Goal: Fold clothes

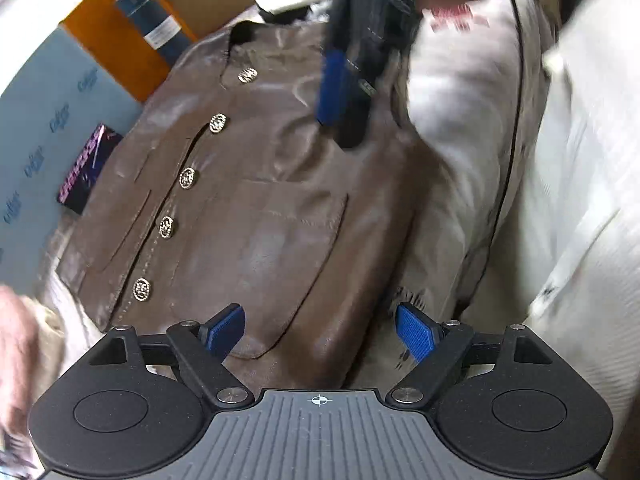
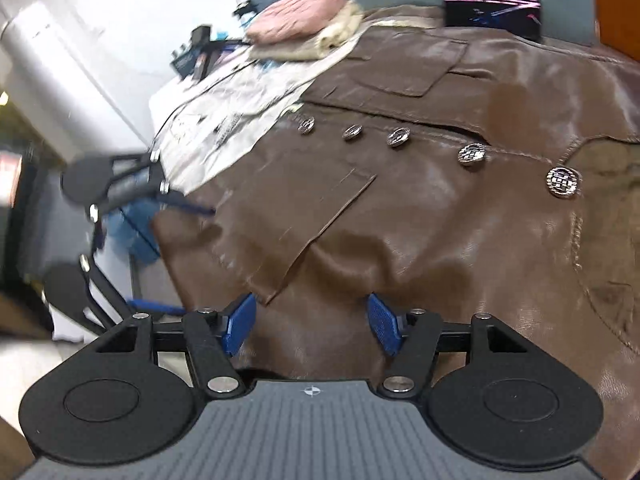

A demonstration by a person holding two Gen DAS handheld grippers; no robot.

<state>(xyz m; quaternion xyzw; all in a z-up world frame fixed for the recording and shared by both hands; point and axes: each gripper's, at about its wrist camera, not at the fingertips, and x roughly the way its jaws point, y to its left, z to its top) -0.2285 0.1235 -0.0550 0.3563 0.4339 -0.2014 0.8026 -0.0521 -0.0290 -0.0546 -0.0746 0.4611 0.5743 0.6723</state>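
Note:
A brown leather jacket (image 1: pixel 256 208) with a row of silver buttons (image 1: pixel 187 178) lies spread flat, front side up. My left gripper (image 1: pixel 320 332) is open, its blue pads over the jacket's bottom hem. My right gripper (image 2: pixel 312 326) is open too, low over the jacket (image 2: pixel 420 208) near a pocket flap. In the left wrist view the right gripper (image 1: pixel 344 96) hangs blurred over the jacket's upper part. In the right wrist view the left gripper (image 2: pixel 176 256) is at the jacket's left edge, blurred.
A white printed cloth (image 1: pixel 472 112) lies under and beside the jacket. An orange box (image 1: pixel 116 36) and a dark packet (image 1: pixel 86 168) sit at its far side. A pink knit garment (image 2: pixel 300 10) and a beige cloth (image 2: pixel 340 36) lie beyond the hem.

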